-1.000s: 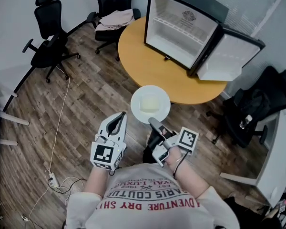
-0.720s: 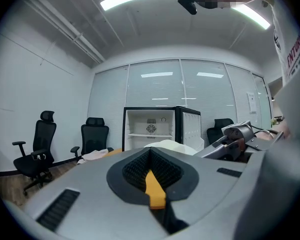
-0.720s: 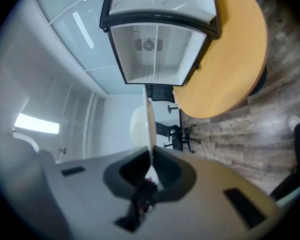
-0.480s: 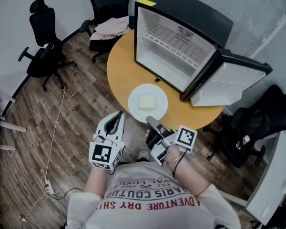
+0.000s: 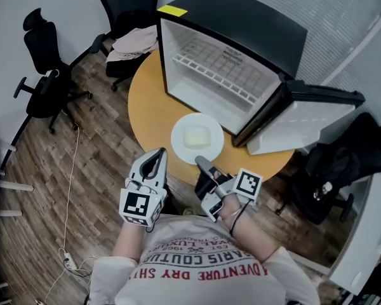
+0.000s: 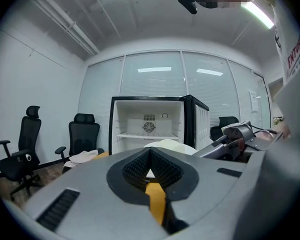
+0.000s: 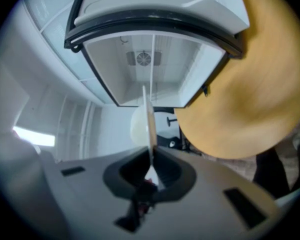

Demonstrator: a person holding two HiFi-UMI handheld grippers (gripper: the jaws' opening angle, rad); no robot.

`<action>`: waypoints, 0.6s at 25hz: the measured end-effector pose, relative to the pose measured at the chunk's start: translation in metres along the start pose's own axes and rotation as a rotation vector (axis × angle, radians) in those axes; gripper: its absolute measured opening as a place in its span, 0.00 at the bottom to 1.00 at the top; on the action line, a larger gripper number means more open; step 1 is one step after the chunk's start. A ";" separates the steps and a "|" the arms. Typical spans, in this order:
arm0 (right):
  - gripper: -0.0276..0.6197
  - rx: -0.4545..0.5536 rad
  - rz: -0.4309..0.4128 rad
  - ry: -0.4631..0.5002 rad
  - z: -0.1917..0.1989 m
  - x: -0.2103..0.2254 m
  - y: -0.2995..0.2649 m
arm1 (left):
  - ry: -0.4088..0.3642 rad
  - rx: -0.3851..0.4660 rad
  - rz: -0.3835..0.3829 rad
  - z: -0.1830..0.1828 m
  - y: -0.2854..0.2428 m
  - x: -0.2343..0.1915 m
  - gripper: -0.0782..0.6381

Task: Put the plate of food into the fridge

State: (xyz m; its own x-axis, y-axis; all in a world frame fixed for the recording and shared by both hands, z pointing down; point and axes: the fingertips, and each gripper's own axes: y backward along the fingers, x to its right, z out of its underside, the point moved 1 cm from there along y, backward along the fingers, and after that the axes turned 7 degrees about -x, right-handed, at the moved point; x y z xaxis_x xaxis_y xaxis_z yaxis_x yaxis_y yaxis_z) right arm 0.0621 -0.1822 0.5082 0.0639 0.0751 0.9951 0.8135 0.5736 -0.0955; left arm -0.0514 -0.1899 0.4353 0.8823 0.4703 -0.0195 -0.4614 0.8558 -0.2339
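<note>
Our shirt (image 5: 203, 265) reads "ADVENTURE DRY"; right gripper (image 5: 202, 163) clamps the plate (image 5: 178, 138), now nearer the fridge (image 5: 241, 37); left gripper (image 5: 157, 155) closed, empty.

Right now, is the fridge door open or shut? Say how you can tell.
Open. The fridge door stands out to one side, and the fridge shows its white inside and wire shelf.

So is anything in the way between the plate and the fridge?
Nothing visible. The fridge has its door wide open, its shelf looks bare, and only bare table lies between it and the plate held in the right gripper jaws.
</note>
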 end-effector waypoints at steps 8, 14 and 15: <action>0.10 0.142 0.003 -0.015 -0.059 -0.003 -0.031 | -0.028 0.008 0.144 -0.026 -0.078 -0.029 0.15; 0.10 0.267 -0.007 -0.028 -0.098 -0.017 -0.059 | -0.065 0.026 0.261 -0.059 -0.133 -0.059 0.15; 0.10 0.289 -0.009 -0.029 -0.104 -0.019 -0.063 | -0.072 0.027 0.280 -0.062 -0.142 -0.063 0.15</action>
State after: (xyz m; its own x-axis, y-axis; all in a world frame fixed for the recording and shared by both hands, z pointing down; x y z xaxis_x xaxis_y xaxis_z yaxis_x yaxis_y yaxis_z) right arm 0.0695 -0.3051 0.4976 0.0373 0.0895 0.9953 0.6153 0.7827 -0.0934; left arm -0.0357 -0.3543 0.4091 0.7117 0.7024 -0.0107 -0.6894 0.6954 -0.2028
